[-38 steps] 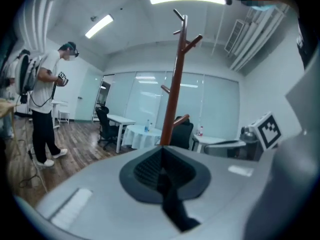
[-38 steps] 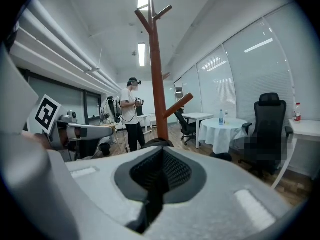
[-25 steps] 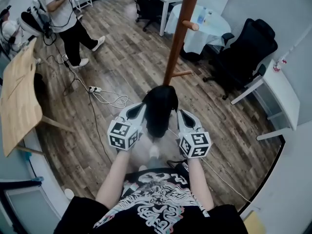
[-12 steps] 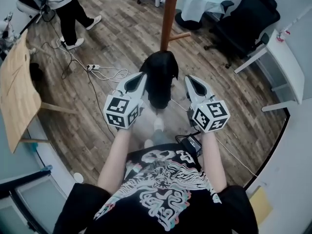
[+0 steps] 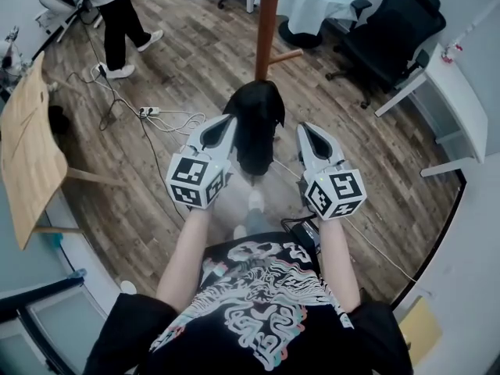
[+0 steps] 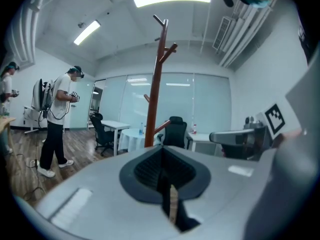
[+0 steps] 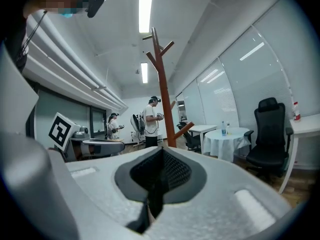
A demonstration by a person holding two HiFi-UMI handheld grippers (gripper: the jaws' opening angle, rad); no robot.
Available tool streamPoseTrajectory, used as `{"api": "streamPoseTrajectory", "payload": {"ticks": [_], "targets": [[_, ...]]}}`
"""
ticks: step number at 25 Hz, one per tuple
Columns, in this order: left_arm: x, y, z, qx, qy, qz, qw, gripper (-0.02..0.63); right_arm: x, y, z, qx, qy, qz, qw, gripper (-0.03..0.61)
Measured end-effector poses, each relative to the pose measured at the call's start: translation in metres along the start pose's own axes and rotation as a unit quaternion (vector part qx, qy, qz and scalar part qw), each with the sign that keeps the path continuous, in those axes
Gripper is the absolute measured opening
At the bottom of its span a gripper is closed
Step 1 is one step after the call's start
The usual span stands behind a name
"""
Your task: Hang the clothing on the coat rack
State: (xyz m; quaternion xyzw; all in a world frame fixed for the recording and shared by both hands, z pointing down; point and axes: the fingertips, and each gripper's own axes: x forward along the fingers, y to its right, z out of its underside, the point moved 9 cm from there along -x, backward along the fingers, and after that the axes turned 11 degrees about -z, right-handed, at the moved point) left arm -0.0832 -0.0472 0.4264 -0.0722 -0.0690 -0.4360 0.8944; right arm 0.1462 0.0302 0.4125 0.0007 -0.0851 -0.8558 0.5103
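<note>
Black clothing [image 5: 254, 127] hangs in a bunch between the two grippers, out in front of the person and above the wood floor [image 5: 195, 69]. The left gripper [image 5: 225, 127] pinches its 9 o'clock side. The right gripper [image 5: 307, 131] pinches its 3 o'clock side. In each gripper view the jaws are pressed together with a thin dark bit of cloth caught in the slit. So both look closed on the clothing.

The brown rack [image 5: 267, 18] stands at 12 o'clock from the clothing, near it but apart. A short peg [image 5: 287, 56] sticks out low on the pole, toward 1 o'clock. The gripper views show more pegs high up at the top of the pole.

The step in hand, I think, is bringing the clothing to a peg. To do it well, hold both jaws tight so the cloth does not slip. Pull the grippers a little apart so the collar or a loop opens up. Right now the cloth is too bunched to tell where that is. Lift it higher than the peg's tip, move it over, then lower it so the peg goes inside. Let go only when the peg carries the weight. Go slow near the pole so it does not tip. Mind the cables [image 5: 168, 119] on the floor at 9 o'clock.
</note>
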Motion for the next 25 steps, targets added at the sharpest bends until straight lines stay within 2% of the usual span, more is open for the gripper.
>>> {"api": "streamPoseTrajectory", "payload": {"ticks": [5,25], "targets": [[-0.002,0.004,-0.006,0.006,0.007,-0.001,1.0,-0.011,-0.004,-0.003,-0.001,-0.004,0.003,0.018,1.0,-0.002],[0.0,-0.008,-0.011,0.006,0.004,0.005,1.0,-0.011,0.005,-0.007,-0.005,0.004,0.007,0.029,1.0,-0.002]]}}
